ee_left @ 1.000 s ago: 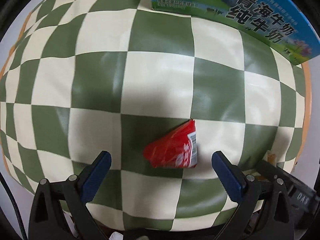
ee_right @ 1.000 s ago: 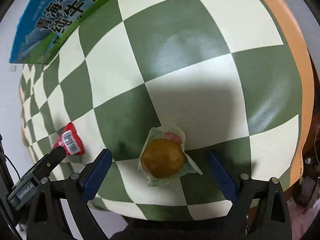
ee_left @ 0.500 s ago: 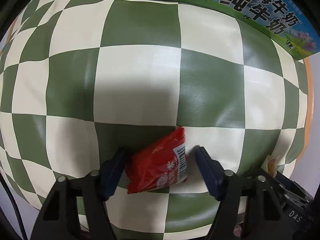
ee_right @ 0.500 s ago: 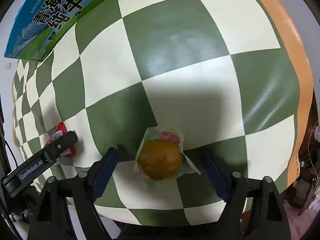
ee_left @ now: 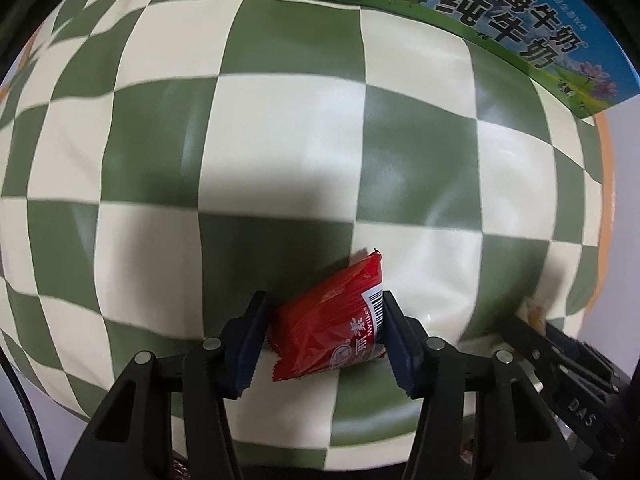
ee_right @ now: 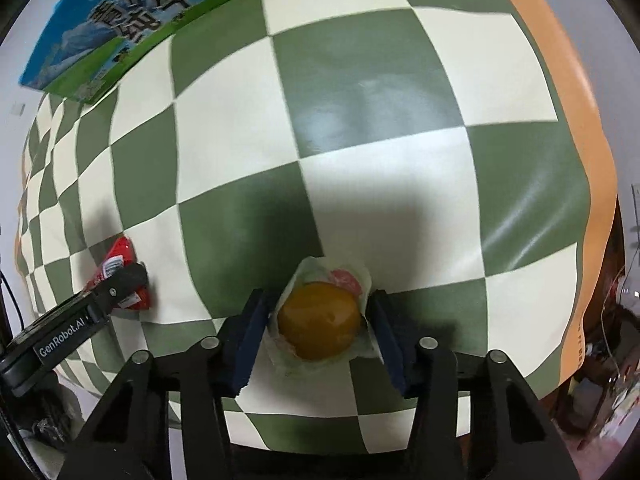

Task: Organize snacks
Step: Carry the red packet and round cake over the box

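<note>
Both grippers are at the pick-up step. The left gripper [ee_left: 324, 332] is closing its jaws on the red packet [ee_left: 332, 332], pads pressing its sides, near the table's [ee_left: 280, 140] front edge. The right gripper [ee_right: 318, 328] is closing on the wrapped bun [ee_right: 318, 320], pads at the wrapper. Next, I judge, both must lift straight up and carry toward the box [ee_left: 520, 28] at the far edge.

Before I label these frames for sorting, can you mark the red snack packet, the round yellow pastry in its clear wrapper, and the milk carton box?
red snack packet [ee_left: 332, 320], left wrist view, middle of the red wrapper.
yellow pastry [ee_right: 318, 320], right wrist view, centre of the round cake.
milk carton box [ee_left: 520, 20], left wrist view, printed side face.
</note>
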